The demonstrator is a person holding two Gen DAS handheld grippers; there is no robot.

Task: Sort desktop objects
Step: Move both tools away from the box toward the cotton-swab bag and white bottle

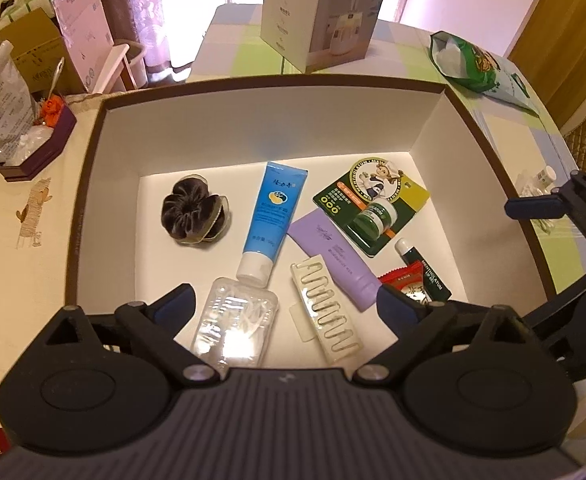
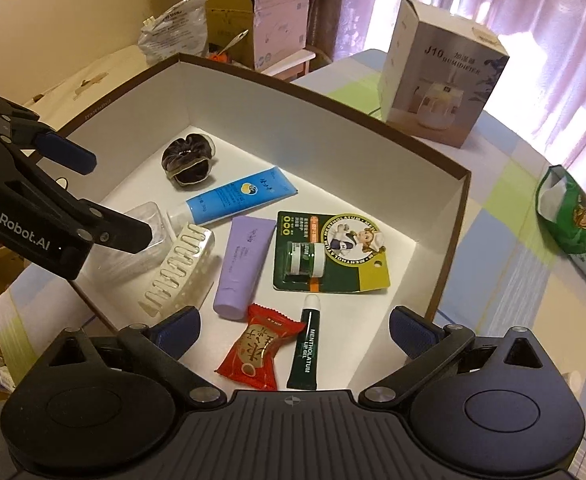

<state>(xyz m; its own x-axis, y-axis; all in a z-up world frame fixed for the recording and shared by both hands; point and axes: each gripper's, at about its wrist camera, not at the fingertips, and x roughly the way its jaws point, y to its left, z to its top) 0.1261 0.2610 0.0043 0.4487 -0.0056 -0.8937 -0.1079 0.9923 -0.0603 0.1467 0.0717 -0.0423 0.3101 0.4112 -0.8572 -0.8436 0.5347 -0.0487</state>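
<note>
A brown-rimmed white box holds a dark scrunchie, a blue tube, a purple tube, a green Mentholatum card, a lip gel tube, a red candy packet, a white clip strip and a clear plastic case. My left gripper is open and empty above the case. My right gripper is open and empty above the candy and lip gel.
A humidifier carton stands behind the box. A green snack bag lies to the right on the checked cloth. A small purple box with a plastic bag sits at the left, with cardboard cartons beyond.
</note>
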